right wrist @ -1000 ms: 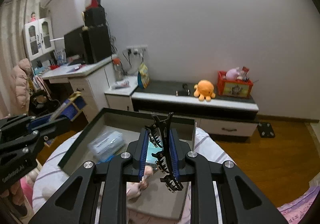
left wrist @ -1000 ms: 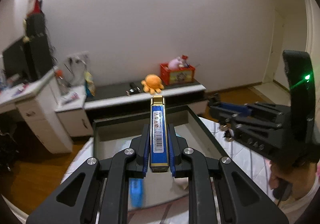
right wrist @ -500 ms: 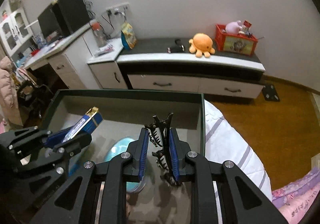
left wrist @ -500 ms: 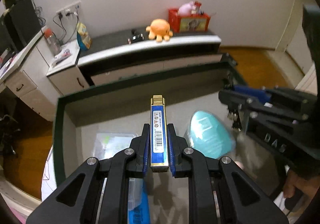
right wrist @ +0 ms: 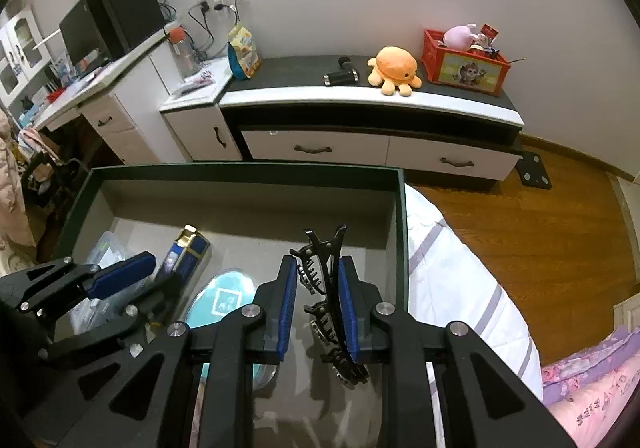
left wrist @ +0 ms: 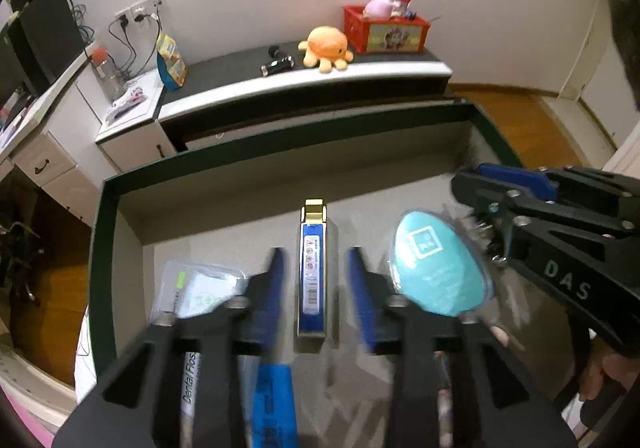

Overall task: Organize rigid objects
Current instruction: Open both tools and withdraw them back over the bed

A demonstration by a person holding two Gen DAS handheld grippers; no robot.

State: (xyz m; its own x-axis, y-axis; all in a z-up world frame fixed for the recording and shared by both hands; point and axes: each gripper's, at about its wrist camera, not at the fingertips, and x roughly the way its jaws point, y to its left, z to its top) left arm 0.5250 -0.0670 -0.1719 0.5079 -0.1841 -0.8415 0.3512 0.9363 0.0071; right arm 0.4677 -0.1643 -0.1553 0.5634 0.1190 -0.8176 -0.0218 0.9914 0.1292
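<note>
A dark green box (left wrist: 108,192) (right wrist: 402,232) stands on the bed. My left gripper (left wrist: 316,268) is open inside it; a blue and gold lighter (left wrist: 313,272) (right wrist: 185,252) stands between the spread fingers, apart from both pads. My right gripper (right wrist: 318,284) holds a black claw hair clip (right wrist: 324,288) over the box floor; its jaws have widened and the clip rests against the right pad. The right gripper also shows in the left wrist view (left wrist: 552,224).
In the box lie a teal oval case (left wrist: 438,268) (right wrist: 226,300), a clear plastic pack (left wrist: 200,288), a dental floss pack (left wrist: 190,380) and a blue packet (left wrist: 272,404). A white striped sheet (right wrist: 460,288) lies to the right. A TV cabinet (right wrist: 360,96) stands behind.
Both grippers tilted down into the box. My left gripper opened and let go of the lighter. My right gripper's jaws widened around the clip.
</note>
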